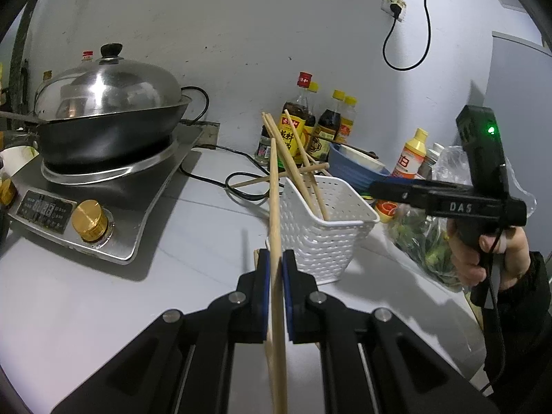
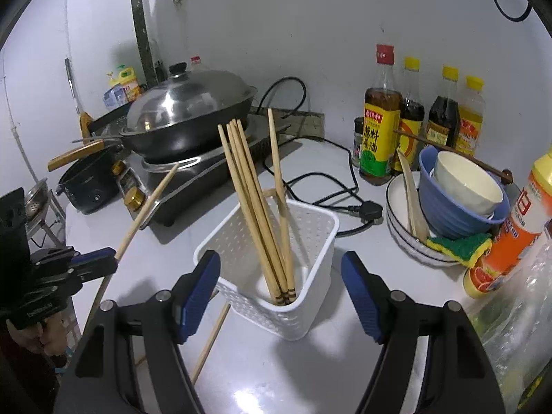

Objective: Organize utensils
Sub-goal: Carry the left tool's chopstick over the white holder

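A white perforated basket [image 2: 303,238] stands on the grey counter and holds several wooden chopsticks [image 2: 257,207] leaning upright. It also shows in the left wrist view [image 1: 321,227]. My left gripper [image 1: 276,269] is shut on one wooden chopstick [image 1: 274,207], held just left of the basket; in the right wrist view the same gripper [image 2: 103,258] and chopstick [image 2: 148,207] show at the left. My right gripper [image 2: 281,296] is open and empty, with its jaws on either side of the basket's near end. Another chopstick [image 2: 210,338] lies on the counter by the basket.
An induction cooker [image 1: 103,186] with a lidded wok [image 1: 110,117] sits at the left. Sauce bottles [image 2: 383,120] line the back wall. Stacked bowls [image 2: 459,203] with a sponge [image 2: 459,241] stand at the right. A black power cord [image 2: 331,193] lies behind the basket. A bag of greens [image 1: 424,241] is at right.
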The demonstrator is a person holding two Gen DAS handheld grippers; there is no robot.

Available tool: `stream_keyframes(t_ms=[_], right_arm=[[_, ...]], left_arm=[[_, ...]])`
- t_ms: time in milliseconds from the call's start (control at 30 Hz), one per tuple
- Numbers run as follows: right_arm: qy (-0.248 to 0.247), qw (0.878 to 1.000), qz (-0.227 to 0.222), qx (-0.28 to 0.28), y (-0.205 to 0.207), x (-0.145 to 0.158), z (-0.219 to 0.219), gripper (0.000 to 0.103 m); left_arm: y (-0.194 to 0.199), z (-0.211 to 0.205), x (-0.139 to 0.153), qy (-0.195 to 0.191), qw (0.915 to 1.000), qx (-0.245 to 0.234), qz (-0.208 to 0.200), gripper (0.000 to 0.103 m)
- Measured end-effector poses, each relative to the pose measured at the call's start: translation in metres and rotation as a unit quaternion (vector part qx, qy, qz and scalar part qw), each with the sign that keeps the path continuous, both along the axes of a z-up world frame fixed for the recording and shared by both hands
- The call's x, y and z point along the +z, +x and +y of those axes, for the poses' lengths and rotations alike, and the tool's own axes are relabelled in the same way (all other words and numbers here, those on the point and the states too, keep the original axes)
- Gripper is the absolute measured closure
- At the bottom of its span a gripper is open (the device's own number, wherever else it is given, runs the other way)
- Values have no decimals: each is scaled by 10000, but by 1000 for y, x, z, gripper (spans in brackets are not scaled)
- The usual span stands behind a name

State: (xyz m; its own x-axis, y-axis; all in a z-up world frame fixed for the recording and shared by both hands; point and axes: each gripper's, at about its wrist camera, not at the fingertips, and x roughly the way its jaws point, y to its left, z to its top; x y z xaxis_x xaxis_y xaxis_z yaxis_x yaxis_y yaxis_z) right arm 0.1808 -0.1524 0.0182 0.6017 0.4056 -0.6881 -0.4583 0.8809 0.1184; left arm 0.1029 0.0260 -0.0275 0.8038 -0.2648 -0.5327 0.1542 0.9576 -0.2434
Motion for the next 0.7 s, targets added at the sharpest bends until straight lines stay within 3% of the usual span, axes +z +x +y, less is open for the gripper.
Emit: stream_keyframes(t_ms=[167, 333, 567, 700], right_arm=[[-27, 9998, -213, -25, 1, 11, 0, 32], [130, 9994, -316, -64, 0, 17, -4, 32], [326, 9981, -500, -173, -10, 23, -23, 32], [468, 9971, -534, -285, -14, 20, -42, 32]], left_arm=[[5, 7, 8, -181, 9997, 145, -104, 97], [23, 8, 39, -596, 9961, 312, -571, 97], [61, 0, 82, -1197, 9840, 639, -1156, 97], [85, -5, 84, -1557, 9768, 885, -1174, 97]])
